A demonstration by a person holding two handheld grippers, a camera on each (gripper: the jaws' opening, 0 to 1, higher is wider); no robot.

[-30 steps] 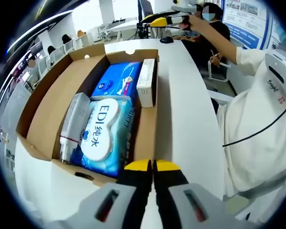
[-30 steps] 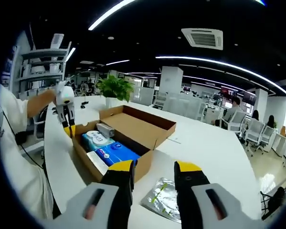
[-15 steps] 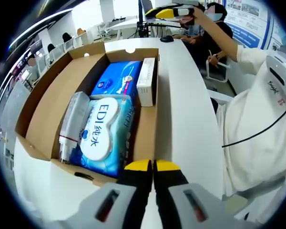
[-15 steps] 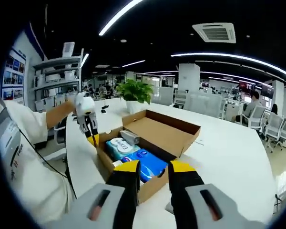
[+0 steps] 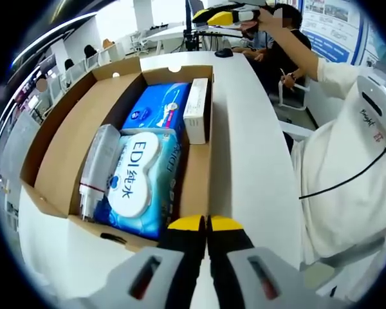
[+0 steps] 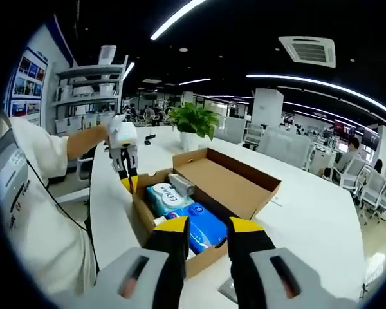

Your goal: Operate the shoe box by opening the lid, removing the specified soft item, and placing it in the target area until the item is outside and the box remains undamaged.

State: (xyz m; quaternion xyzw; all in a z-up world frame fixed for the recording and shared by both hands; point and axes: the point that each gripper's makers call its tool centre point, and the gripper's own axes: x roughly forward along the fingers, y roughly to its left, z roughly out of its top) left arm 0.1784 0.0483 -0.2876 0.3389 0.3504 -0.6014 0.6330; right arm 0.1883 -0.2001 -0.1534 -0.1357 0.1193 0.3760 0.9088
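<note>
The cardboard shoe box point(image 5: 196, 187) lies open on the white table, its lid point(image 5: 71, 129) folded flat to the left. Inside are a pale blue EDI wipes pack point(image 5: 138, 177), a dark blue soft pack point(image 5: 157, 106), a small white carton point(image 5: 197, 109) and a clear bottle point(image 5: 96, 167). My left gripper point(image 5: 206, 224) is shut and empty at the box's near end wall. In the right gripper view the box point(image 6: 209, 257) sits below and ahead. My right gripper point(image 6: 206, 226) hovers above its end, open a little and empty. The left gripper point(image 6: 127, 181) touches the far corner.
A person's white sleeve and torso point(image 5: 347, 161) fill the right side, with a black cable across them. The right gripper point(image 5: 222, 14) shows high at the top. A potted plant point(image 6: 194, 119) stands behind the box. Other people sit at desks point(image 5: 289, 45).
The right gripper's jaws have come closer together and its camera has shifted, so the box sits more central. The left gripper and the box contents have not moved.
</note>
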